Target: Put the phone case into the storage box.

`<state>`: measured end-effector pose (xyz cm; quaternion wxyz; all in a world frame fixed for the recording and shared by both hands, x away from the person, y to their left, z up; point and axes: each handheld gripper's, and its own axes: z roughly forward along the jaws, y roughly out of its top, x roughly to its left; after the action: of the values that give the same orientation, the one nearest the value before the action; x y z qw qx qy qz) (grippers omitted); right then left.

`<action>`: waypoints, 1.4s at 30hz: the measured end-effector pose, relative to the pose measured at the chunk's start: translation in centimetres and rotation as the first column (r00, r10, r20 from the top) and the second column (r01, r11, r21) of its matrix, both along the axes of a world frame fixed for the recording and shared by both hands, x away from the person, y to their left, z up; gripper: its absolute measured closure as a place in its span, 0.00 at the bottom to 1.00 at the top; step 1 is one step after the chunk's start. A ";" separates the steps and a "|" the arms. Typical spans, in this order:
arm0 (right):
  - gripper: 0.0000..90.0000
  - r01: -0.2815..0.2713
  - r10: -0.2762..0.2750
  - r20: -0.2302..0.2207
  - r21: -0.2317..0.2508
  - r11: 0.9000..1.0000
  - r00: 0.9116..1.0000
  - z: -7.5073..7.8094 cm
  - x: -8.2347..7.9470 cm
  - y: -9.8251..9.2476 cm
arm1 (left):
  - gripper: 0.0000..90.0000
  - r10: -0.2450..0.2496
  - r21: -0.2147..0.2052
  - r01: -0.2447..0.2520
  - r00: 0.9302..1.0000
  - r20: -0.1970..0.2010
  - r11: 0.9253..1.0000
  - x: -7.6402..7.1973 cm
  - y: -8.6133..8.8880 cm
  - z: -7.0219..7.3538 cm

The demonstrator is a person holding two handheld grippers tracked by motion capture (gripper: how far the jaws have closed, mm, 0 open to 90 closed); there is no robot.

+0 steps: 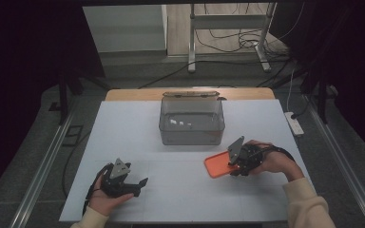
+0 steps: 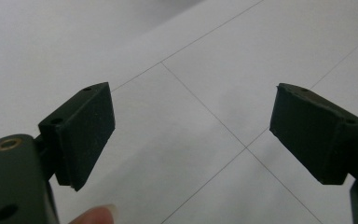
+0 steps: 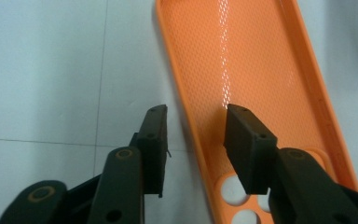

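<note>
I am sitting at the table [image 1: 123, 118] with a gripper in each hand. My right gripper [image 3: 193, 140] is sitting near the right edge of the table, over the end of an orange phone case [image 3: 247, 60]. The case is lying flat on the white table top, open side up, a little in front of a clear box [image 1: 192, 121] that is standing in the middle near the far edge. In the right gripper view one jaw is standing inside the case and the other is standing outside it, on the white top. The long side wall of the case is running between them. There is a gap on both sides of that wall, so the pads are not pressing on it yet. The round camera holes of the case are showing just under the inside jaw.

My left gripper [image 2: 191, 135] is resting near the front left corner of the table, well apart from the case. Its jaws are standing wide apart with nothing between them, and I am seeing just the white top with thin lines on it. My left hand [image 1: 105, 197] is lying under it.
</note>
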<state>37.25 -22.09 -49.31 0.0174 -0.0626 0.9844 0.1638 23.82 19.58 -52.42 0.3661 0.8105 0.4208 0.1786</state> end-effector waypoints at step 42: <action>0.86 -0.213 0.220 0.126 -0.070 0.975 0.967 0.0 -0.6 0.5 | 0.16 0.000 0.000 0.000 1.000 -0.002 1.000 0.0 0.1 0.0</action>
<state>36.63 -21.56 -49.28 0.0634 -0.1810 0.9724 0.1326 23.84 19.71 -52.39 0.3657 0.8106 0.4214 0.1775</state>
